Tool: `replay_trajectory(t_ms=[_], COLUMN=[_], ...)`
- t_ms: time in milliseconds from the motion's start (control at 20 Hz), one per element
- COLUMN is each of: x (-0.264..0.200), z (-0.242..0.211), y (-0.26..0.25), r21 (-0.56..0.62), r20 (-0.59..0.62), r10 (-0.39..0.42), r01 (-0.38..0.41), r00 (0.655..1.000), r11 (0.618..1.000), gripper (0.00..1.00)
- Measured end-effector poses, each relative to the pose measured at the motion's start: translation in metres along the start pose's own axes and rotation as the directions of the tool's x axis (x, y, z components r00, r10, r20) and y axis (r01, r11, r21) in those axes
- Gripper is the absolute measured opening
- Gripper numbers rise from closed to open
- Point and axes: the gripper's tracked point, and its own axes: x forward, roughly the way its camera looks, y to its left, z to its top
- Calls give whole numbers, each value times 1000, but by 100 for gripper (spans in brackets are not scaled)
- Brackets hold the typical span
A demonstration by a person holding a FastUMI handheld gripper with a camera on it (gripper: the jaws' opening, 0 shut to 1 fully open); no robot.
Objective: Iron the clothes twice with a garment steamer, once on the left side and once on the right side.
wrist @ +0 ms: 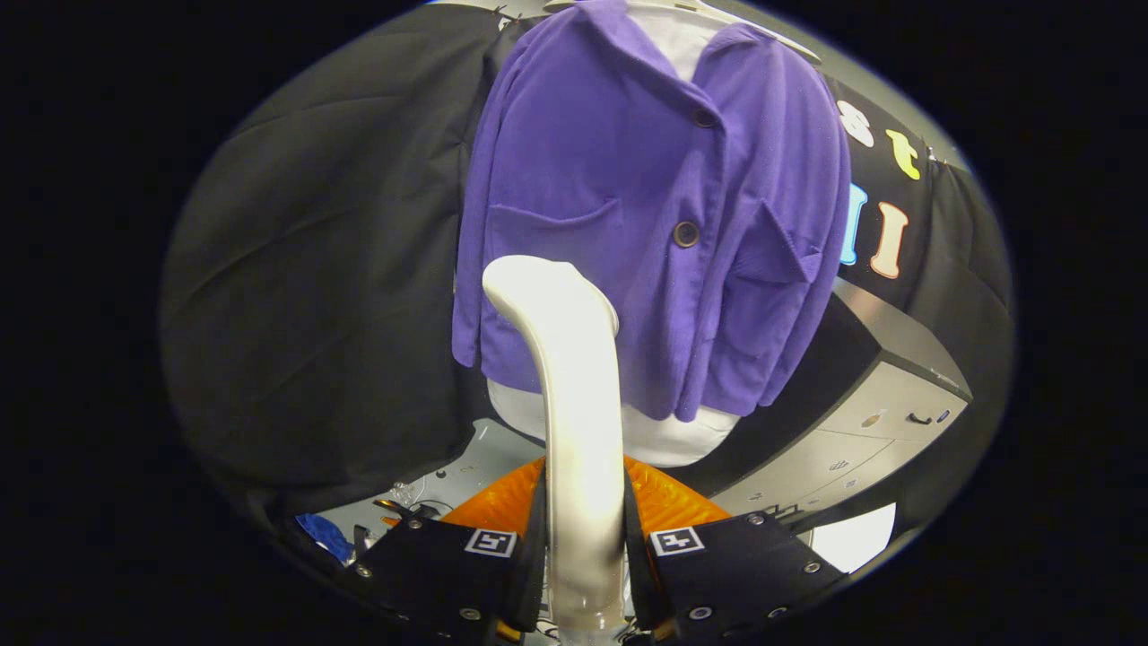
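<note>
While the tongs (583,529) clamped both fingers on the white curved plastic garment steamer (574,395), its upright head stood just before the purple buttoned jacket's (628,179) lower left panel, hanging beyond.

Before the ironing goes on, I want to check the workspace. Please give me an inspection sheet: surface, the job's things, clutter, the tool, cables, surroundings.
Surface: grey table below the jacket, partly hidden by the tool.
Job's things: purple jacket hangs buttoned on a white form; white steamer stands upright between the fingers, its head just before the jacket's lower left side; whether it touches cannot be told.
Clutter: blue item and small parts on the table, too small to name.
Tool: tool shut on the steamer handle, both fingers pressing it.
Cables: nothing seen.
Surroundings: black cloth wall; grey cabinet beside the jacket.
</note>
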Motion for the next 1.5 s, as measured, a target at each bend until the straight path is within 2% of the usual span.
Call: replay_trajectory(t_ms=[200,300,550,700,800,950,1000,1150,1250,1400,1500], x=[-40,-65,-140,-187,-213,-257,-266,-283,-287,-286,-281], z=[26,38,74,96,103,117,118,111,96,73,61], y=[-46,-71,-130,-164,-175,-208,-216,-235,-244,-236,-224], r21=[25,80,131,100,93,114,129,181,212,201,194], r20=[65,118,281,411,478,578,593,611,605,572,540], r10=[8,4,-34,-85,-87,-141,-149,-156,-180,-188,-162], r01=[-9,-14,-3,48,48,91,90,55,61,86,65], r00=[998,993,959,908,874,804,791,776,776,798,826], r11=[1000,997,991,994,994,989,988,982,975,976,979], gripper=[40,40,40,39,39,39,39,39,39,39,40])
